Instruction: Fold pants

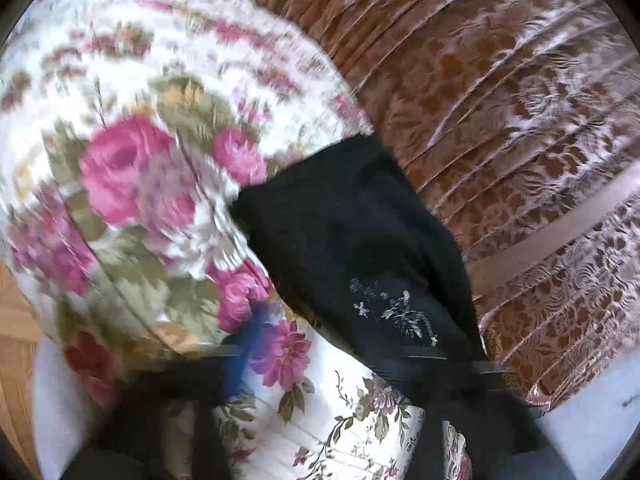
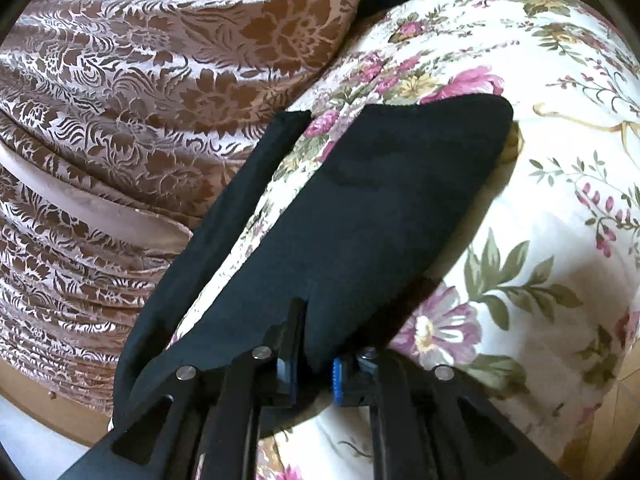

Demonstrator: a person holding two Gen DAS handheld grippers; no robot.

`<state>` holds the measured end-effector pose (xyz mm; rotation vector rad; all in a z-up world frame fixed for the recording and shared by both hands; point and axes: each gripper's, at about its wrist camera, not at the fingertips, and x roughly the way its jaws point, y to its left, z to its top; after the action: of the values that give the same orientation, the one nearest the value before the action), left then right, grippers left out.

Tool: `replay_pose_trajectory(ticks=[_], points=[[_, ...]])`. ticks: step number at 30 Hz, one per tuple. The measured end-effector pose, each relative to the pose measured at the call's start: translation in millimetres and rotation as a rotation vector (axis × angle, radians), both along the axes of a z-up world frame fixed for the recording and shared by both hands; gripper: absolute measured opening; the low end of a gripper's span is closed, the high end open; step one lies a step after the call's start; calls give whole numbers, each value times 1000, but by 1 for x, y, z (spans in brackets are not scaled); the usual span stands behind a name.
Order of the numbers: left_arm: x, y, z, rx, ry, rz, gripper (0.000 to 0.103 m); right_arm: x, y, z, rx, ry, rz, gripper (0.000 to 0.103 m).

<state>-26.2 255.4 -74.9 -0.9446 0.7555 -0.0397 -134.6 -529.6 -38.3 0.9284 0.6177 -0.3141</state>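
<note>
The black pants [image 1: 352, 240] lie over a floral bedspread [image 1: 132, 128]; a small pale embroidered mark shows on them. In the left wrist view my left gripper [image 1: 320, 364] is blurred; its fingers stand apart with bedspread between them, and the right finger is under the black cloth. In the right wrist view a flap of the pants [image 2: 380, 208] is lifted above the bedspread [image 2: 540, 208]. My right gripper [image 2: 314, 372] is shut on the edge of that flap, the cloth pinched between its blue pads [image 2: 336, 376].
A brown and pink brocade cover [image 1: 520, 100] with ridged folds lies beside the bedspread, also in the right wrist view [image 2: 120, 100]. Wooden floor [image 1: 16, 344] shows at the left edge.
</note>
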Motion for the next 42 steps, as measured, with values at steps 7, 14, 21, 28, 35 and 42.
replay_pose_trajectory(ticks=[7,14,21,28,35,42], points=[[20,-8,-3,-19,-32,131,97,11,3,6,-32,32,48,24],[61,-25,-8,69,128,115,6,28,0,9,-93,104,43,11],[35,10,39,-92,40,107,5,26,-19,65,-100,-31,64,9],[-15,17,10,-37,171,76,6,15,-19,47,-175,103,122,9],[-54,44,6,-95,143,317,20,-21,-31,21,-138,139,-11,19],[-67,41,90,202,-60,556,57,-67,-38,94,-505,141,-482,26]])
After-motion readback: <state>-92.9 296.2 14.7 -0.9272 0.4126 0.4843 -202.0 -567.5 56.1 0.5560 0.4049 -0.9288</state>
